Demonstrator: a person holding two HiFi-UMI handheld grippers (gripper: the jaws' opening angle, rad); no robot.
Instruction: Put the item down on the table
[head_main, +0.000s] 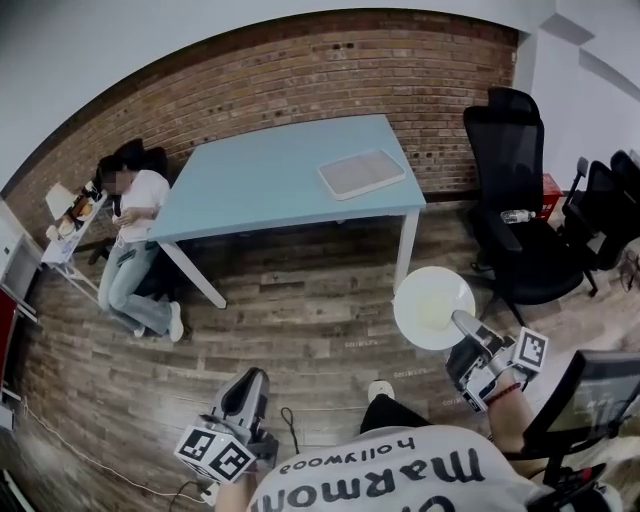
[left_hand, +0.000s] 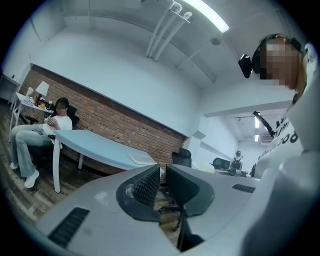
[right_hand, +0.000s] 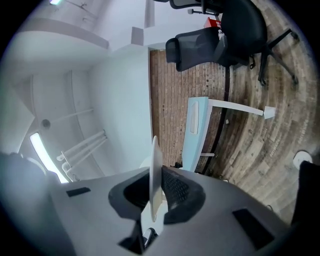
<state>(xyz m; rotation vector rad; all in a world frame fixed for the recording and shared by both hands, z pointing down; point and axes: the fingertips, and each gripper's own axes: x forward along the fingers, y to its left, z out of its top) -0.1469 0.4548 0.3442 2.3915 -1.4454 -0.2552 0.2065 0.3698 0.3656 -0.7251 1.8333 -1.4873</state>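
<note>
Mostly, the holder's body is cut off: only a white printed shirt (head_main: 400, 480) shows at the near edge of the head view, and both hands are half hidden behind the marker cubes. A dark flat shape at the near right corner is too cropped to name.

The right gripper (head_main: 460, 320) holds a plate (head_main: 433, 307) by its rim. In the right gripper view the plate stands edge-on, a thin white line pressed between the two dark ribbed pads, so most of it is hidden there. From the head it is a smooth round white disc, a little yellowish in the middle. It hangs in the air above the floor (head_main: 300, 320), near the right front leg of the table (head_main: 270, 180), not on the top.

The left gripper (head_main: 254, 377) is at the near left. Its grey fingers are almost together, with only a narrow slit and nothing between them.

The table has a smooth pale blue top and white legs. A flat rectangular tray (head_main: 361, 173), whitish with rounded corners, lies on its right part. The floor is of rough brown wooden planks, and the far wall (head_main: 300, 70) is red-brown brick. A person (head_main: 135, 240) sits at the far left, and black mesh office chairs (head_main: 520, 200) stand at the right.
</note>
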